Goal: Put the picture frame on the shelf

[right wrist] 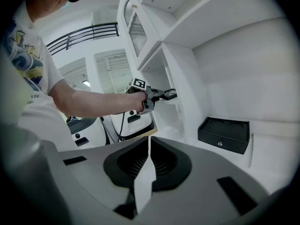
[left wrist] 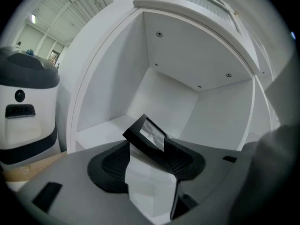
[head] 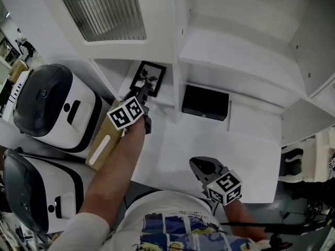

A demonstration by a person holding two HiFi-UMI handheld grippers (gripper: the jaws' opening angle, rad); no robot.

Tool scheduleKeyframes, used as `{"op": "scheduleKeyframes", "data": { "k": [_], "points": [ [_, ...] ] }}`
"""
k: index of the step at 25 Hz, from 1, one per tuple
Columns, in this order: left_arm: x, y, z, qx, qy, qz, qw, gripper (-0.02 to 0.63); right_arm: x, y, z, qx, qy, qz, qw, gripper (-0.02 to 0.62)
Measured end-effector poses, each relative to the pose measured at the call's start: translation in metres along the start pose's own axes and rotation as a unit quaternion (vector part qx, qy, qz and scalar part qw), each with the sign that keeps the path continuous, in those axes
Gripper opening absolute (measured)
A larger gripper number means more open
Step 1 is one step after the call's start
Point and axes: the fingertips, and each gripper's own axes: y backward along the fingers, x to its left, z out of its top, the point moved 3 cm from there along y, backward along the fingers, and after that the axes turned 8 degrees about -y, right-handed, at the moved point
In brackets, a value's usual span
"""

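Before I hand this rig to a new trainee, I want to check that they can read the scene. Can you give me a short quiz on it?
1. True or false: the right gripper is closed on the black box.
2. In the head view, where is the picture frame? A: in the shelf compartment left of the black box. B: on top of a white machine. C: on the floor.
3. Fill in: the left gripper has its jaws ____, with a corner of the picture frame between them.
Key: 1 false, its jaws are shut on nothing. 2 A. 3 open.
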Motion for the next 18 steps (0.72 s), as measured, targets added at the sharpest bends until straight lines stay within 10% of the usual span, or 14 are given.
{"op": "scheduleKeyframes", "data": {
  "k": [18],
  "points": [
    [0.014,0.007,-0.001,-0.015,-0.064,0.038,0.9971,0.294,0.006,0.000,-0.004,0.004,0.004,-0.005,1.000,0.035]
  ]
}}
